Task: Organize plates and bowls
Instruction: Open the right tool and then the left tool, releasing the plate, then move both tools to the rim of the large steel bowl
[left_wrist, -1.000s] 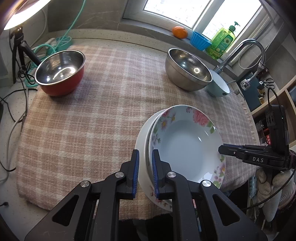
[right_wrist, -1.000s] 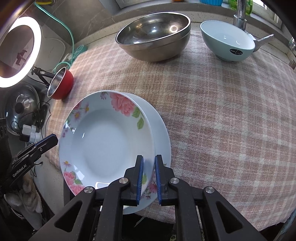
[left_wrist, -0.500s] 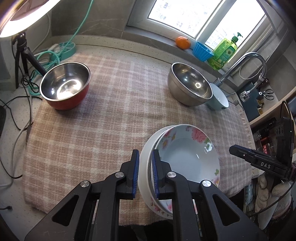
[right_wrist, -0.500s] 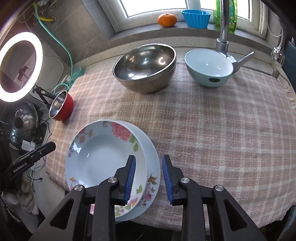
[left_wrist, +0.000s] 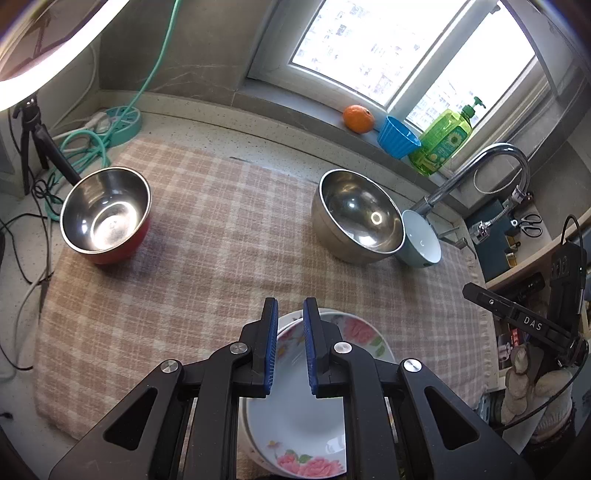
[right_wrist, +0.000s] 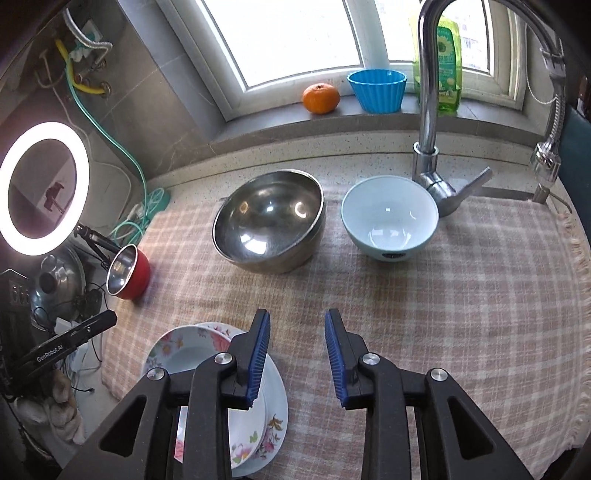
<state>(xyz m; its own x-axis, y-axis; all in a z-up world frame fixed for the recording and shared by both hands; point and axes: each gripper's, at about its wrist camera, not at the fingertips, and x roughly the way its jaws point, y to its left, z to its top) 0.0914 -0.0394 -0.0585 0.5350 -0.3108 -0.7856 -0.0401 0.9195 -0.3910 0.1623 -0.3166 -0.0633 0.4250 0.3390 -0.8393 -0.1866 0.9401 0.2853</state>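
Right gripper (right_wrist: 297, 354): jaws apart, empty. Left gripper (left_wrist: 290, 345): nearly closed, nothing visibly clamped. Two floral plates (right_wrist: 275, 417), stacked, lower left of frame on checked cloth (right_wrist: 461, 295) over counter (right_wrist: 369, 151). Three empty bowls: steel bowl (right_wrist: 269, 221), pale blue bowl (right_wrist: 389, 218), red bowl (right_wrist: 127, 273).

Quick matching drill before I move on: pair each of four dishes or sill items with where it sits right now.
Things:
1. red-sided bowl
2. large steel bowl
3. pale blue bowl
4. floral plates

Places:
A. stacked at the near edge of the checked cloth
B. beside the faucet base
C. far left of the cloth, near the ring light
D. between the red-sided bowl and the pale blue bowl

Pairs: 1-C, 2-D, 3-B, 4-A
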